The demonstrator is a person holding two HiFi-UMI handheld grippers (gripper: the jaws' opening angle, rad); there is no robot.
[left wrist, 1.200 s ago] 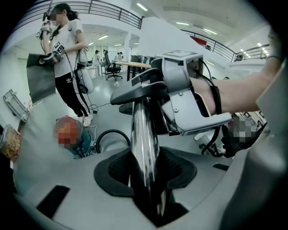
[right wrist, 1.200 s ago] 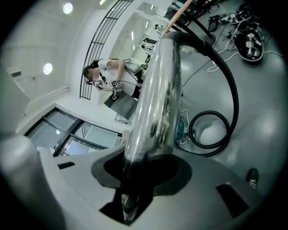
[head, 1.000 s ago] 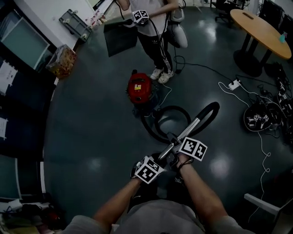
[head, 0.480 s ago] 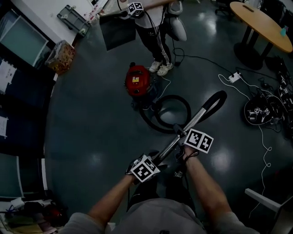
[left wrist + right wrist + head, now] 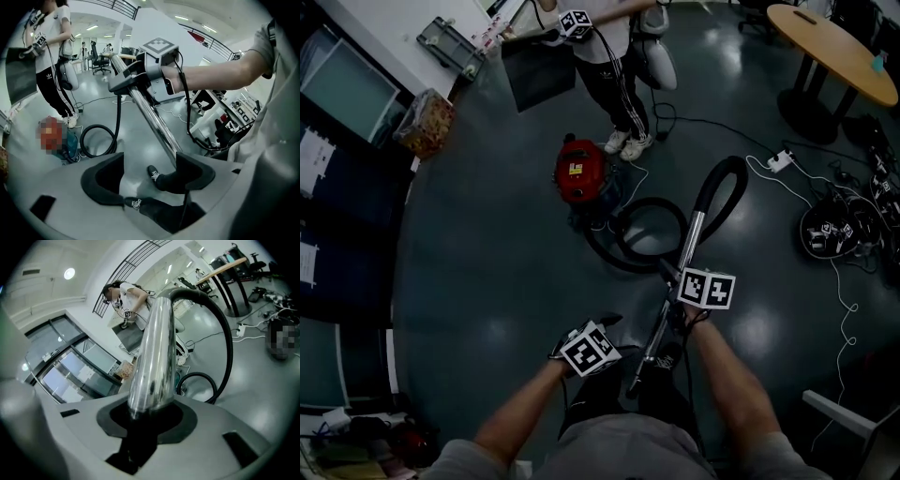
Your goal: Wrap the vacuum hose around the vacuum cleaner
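Head view: the right gripper (image 5: pixel 673 274) is clamped on the metal wand (image 5: pixel 695 234). The left gripper (image 5: pixel 602 323) is off it, low beside the wand's near end. The hose (image 5: pixel 628 258) runs from the wand's far bend into one loose loop on the floor (image 5: pixel 487 262), ahead of both jaws and just beside the red vacuum cleaner (image 5: pixel 579 172) — not round its body. Judgement: no turn laid yet, all wrapping remains.

Left gripper view: the jaws have just been opening and stand wide. Only floor and the person's shoes (image 5: pixel 153 172) show between them. The wand drops behind one jaw, outside the pads.

Right gripper view: the jaws grip the wand, and the hose arcs beyond them.

Room: there is bare floor ahead-left of the jaws. A standing person (image 5: pixel 614 66) is just beyond the cleaner — cables (image 5: pixel 839 234) lie off to the right.
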